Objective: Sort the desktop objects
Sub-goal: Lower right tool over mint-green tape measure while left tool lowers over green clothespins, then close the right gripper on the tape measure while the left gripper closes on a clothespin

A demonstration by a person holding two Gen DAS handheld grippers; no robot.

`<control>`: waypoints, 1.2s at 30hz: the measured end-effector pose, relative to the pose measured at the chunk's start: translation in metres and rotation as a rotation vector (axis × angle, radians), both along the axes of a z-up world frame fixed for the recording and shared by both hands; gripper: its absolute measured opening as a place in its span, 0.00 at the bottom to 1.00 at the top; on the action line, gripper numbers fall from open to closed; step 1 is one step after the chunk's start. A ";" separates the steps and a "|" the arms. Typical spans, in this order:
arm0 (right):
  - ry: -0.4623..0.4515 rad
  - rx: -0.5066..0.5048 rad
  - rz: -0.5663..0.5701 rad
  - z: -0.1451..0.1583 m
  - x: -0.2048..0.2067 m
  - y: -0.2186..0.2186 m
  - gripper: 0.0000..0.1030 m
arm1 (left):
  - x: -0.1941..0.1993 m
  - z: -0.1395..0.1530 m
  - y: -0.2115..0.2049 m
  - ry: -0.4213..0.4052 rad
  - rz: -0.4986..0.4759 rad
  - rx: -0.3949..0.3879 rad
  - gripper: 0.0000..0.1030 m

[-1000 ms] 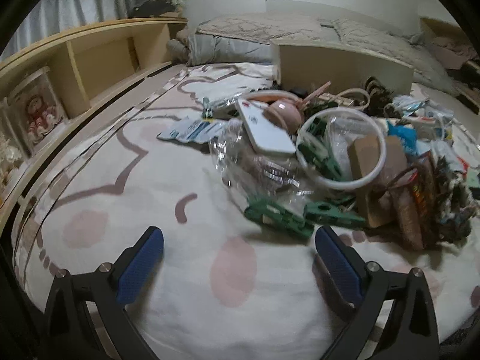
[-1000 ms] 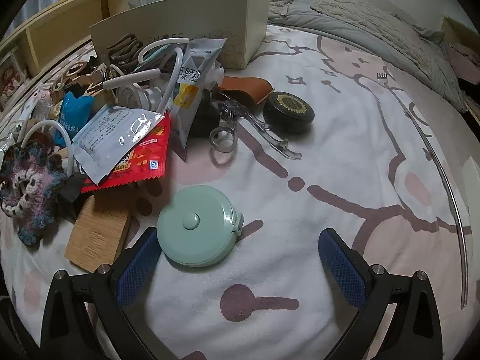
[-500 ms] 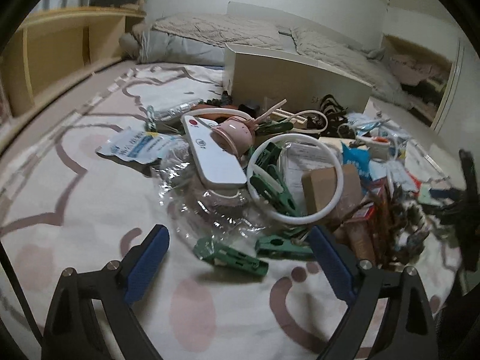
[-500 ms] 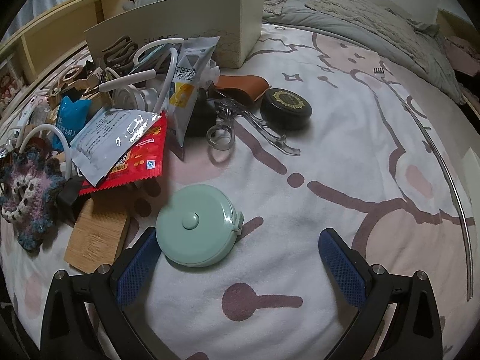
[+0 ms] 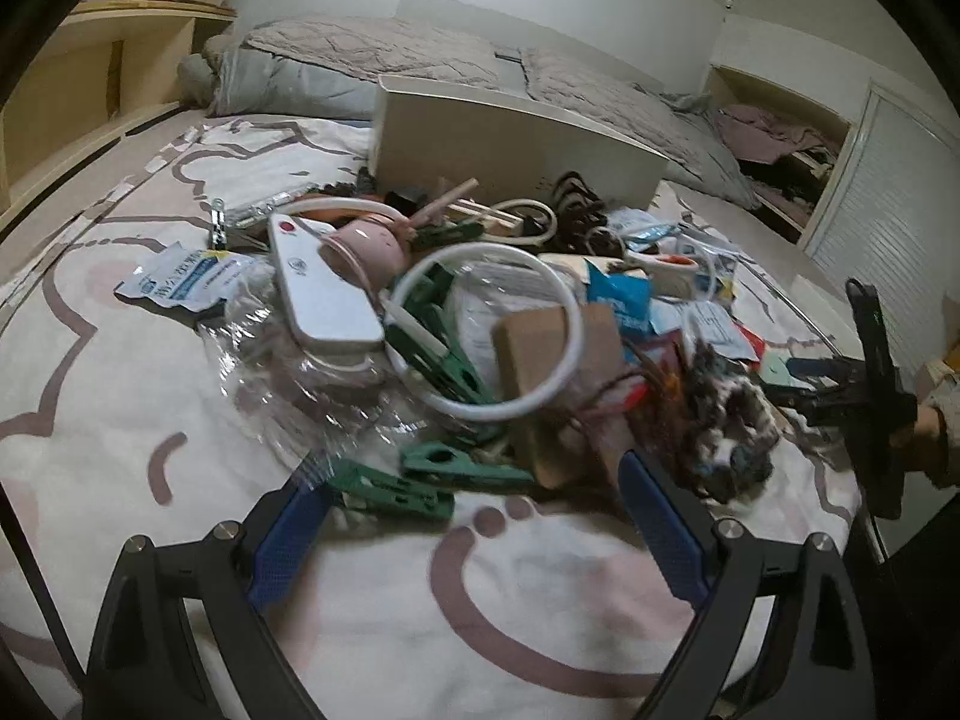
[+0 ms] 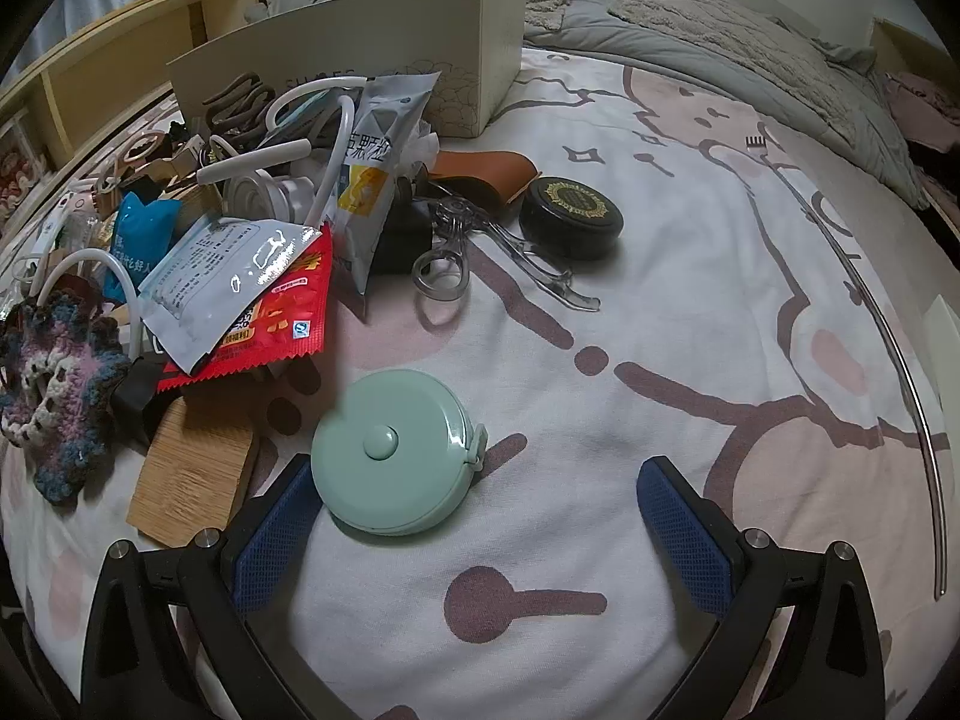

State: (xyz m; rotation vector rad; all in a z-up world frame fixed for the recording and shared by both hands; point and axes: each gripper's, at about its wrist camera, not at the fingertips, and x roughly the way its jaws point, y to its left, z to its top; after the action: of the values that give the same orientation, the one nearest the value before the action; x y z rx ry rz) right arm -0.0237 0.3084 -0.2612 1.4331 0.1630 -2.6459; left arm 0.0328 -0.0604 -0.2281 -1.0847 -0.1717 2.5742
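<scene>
A heap of small objects lies on a patterned bedsheet (image 5: pixel 120 420). In the left wrist view my left gripper (image 5: pixel 474 531) is open and empty, low over the sheet, just in front of green clothes pegs (image 5: pixel 462 468), with a white ring (image 5: pixel 486 330) and a white power strip (image 5: pixel 318 288) behind them. In the right wrist view my right gripper (image 6: pixel 480 525) is open and empty; a mint green round tape measure (image 6: pixel 393 450) lies between its fingers, close to the left finger (image 6: pixel 270 534). The right gripper also shows at the right edge of the left wrist view (image 5: pixel 870 396).
A cream box (image 6: pixel 360 54) stands at the back of the heap. Near the tape measure lie a wooden block (image 6: pixel 192 474), a red snack packet (image 6: pixel 282 312), a crocheted coaster (image 6: pixel 54 372), clear scissors (image 6: pixel 480 252) and a black round tin (image 6: pixel 570 216). Wooden shelves (image 5: pixel 90 78) run along the left.
The left gripper has swung right and closer to the heap; the green pegs now lie just between its fingertips. The right gripper has barely moved.
</scene>
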 end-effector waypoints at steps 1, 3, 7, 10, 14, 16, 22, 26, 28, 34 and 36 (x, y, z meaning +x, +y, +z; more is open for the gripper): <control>-0.002 -0.001 0.000 0.000 0.000 0.000 1.00 | 0.001 -0.001 0.001 -0.006 0.002 -0.001 0.92; -0.006 -0.006 -0.001 -0.001 -0.001 0.001 1.00 | 0.003 -0.003 0.002 -0.020 0.009 -0.013 0.91; -0.013 -0.015 -0.006 -0.001 -0.003 0.001 1.00 | 0.001 -0.007 0.000 -0.025 0.043 -0.039 0.83; -0.032 -0.021 -0.009 -0.002 -0.005 0.001 1.00 | 0.000 -0.008 -0.002 -0.026 0.083 -0.045 0.82; -0.068 -0.026 -0.011 -0.002 -0.010 0.001 1.00 | -0.002 -0.011 -0.006 -0.023 0.139 -0.075 0.72; -0.078 -0.014 -0.010 -0.001 -0.011 -0.001 1.00 | -0.002 -0.012 -0.009 -0.021 0.158 -0.080 0.69; -0.051 0.011 0.061 0.005 -0.009 -0.010 0.89 | -0.002 -0.015 -0.008 -0.003 0.151 -0.118 0.68; -0.034 0.023 0.129 0.009 -0.005 -0.019 0.68 | -0.001 -0.016 -0.005 0.011 0.143 -0.145 0.68; -0.033 0.025 0.150 0.010 -0.006 -0.022 0.62 | -0.001 -0.016 -0.005 0.009 0.144 -0.143 0.68; -0.038 0.020 0.166 0.012 -0.007 -0.024 0.53 | -0.001 -0.015 -0.005 0.008 0.154 -0.151 0.61; -0.042 0.010 0.163 0.012 -0.007 -0.023 0.53 | -0.001 -0.015 -0.006 0.006 0.156 -0.156 0.57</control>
State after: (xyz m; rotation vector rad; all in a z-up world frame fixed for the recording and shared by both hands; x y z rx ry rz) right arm -0.0307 0.2852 -0.2488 1.4120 0.2770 -2.4867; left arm 0.0320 -0.0667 -0.2426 -1.1599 -0.0570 2.7684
